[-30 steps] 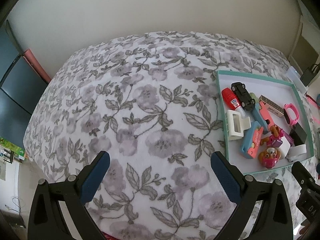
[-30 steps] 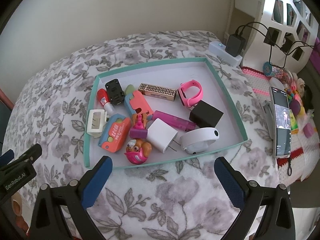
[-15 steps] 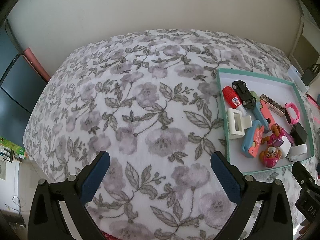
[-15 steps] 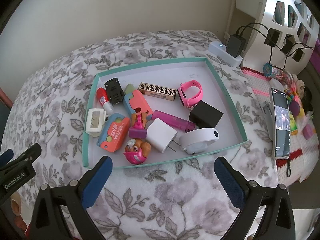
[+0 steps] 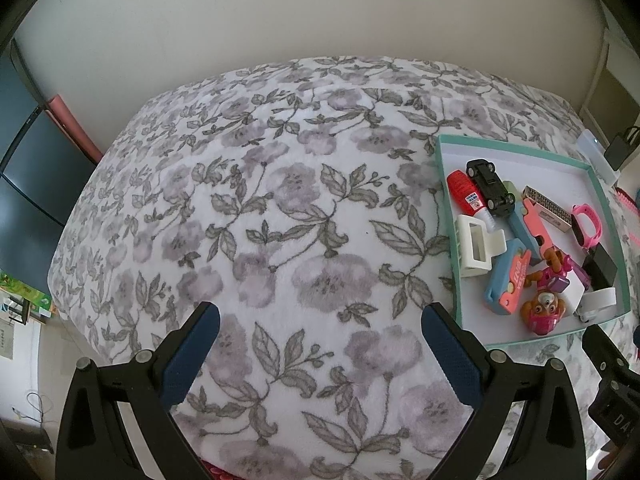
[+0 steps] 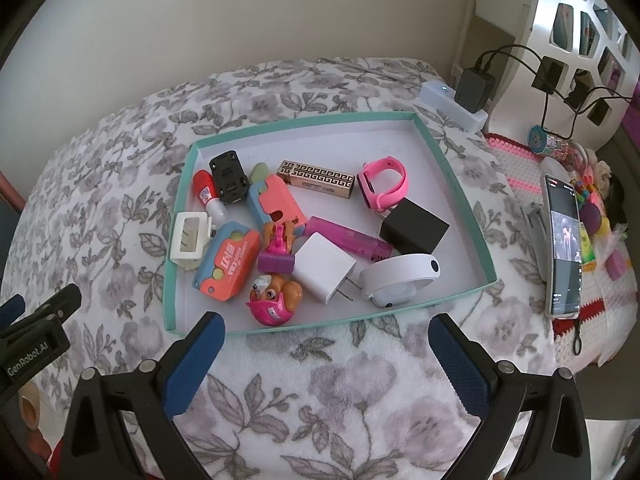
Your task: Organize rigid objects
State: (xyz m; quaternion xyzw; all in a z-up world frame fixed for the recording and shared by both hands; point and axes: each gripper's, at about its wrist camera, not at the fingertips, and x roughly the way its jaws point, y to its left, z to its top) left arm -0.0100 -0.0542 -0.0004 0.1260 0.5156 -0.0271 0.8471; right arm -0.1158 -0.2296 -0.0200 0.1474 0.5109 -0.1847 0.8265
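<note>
- The left gripper (image 5: 320,334) hangs wide open and empty over bare floral blanket (image 5: 280,216), barely shifted from a second ago.
- The right gripper (image 6: 326,342), likewise spread and empty, has edged nearer the teal tray (image 6: 456,184).
- All the toys sit jumbled inside; none has moved, so sorting progress is unclear.
- The pup figure (image 6: 274,300) partly hides its neighbours.

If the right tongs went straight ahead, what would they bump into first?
Probably the near rim of the teal tray, then the pink puppy toy just inside it. The right tongs are open; depth is uncertain.
</note>
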